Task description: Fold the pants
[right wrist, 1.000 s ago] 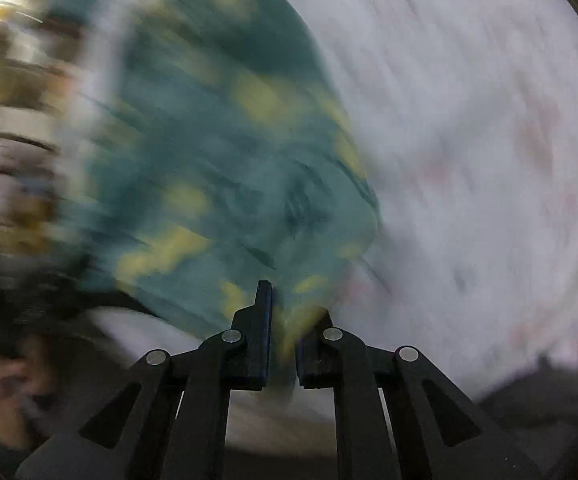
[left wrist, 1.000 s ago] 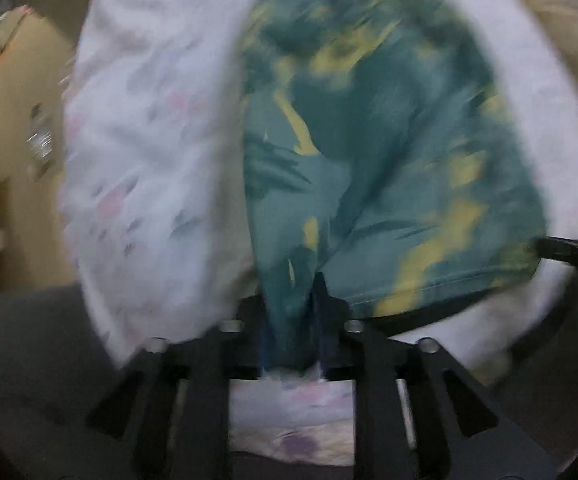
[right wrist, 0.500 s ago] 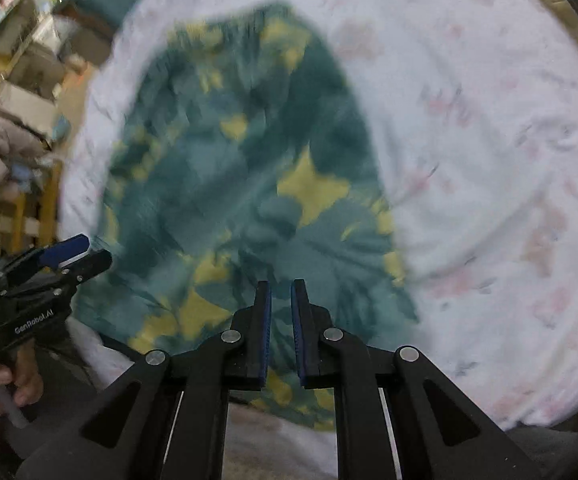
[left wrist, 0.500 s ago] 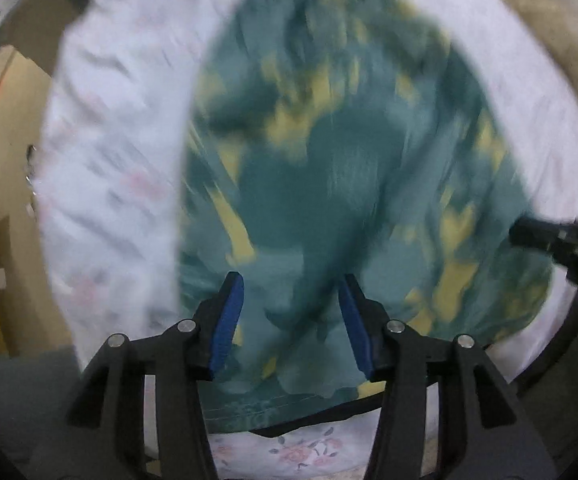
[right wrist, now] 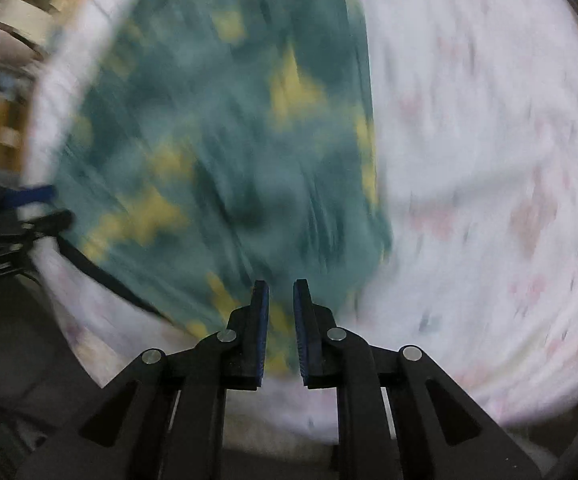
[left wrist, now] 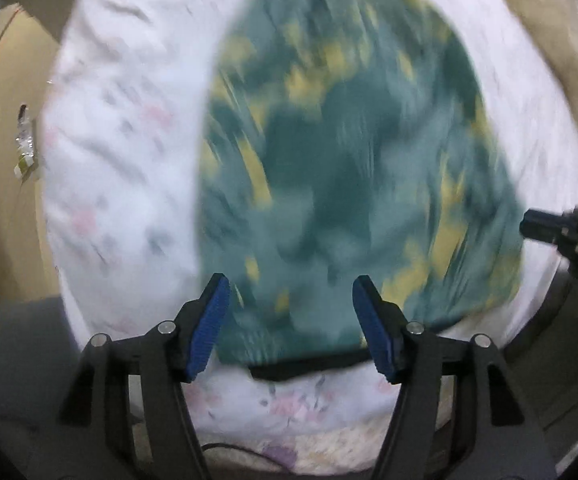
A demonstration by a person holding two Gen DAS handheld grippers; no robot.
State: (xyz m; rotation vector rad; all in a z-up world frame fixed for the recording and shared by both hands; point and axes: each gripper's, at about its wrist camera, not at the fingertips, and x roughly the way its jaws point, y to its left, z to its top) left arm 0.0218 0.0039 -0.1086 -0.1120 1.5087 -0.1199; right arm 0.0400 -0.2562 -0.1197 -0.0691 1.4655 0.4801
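Left gripper (left wrist: 291, 316) jaws wide, empty, above green-yellow pants (left wrist: 353, 168) on floral sheet (left wrist: 121, 152). Right gripper (right wrist: 281, 320) jaws narrow, slightly parted, empty.

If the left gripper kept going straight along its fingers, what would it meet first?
Probably the green and yellow patterned pants lying on the white floral sheet; the open left gripper points at their near edge, though blur hides depth.
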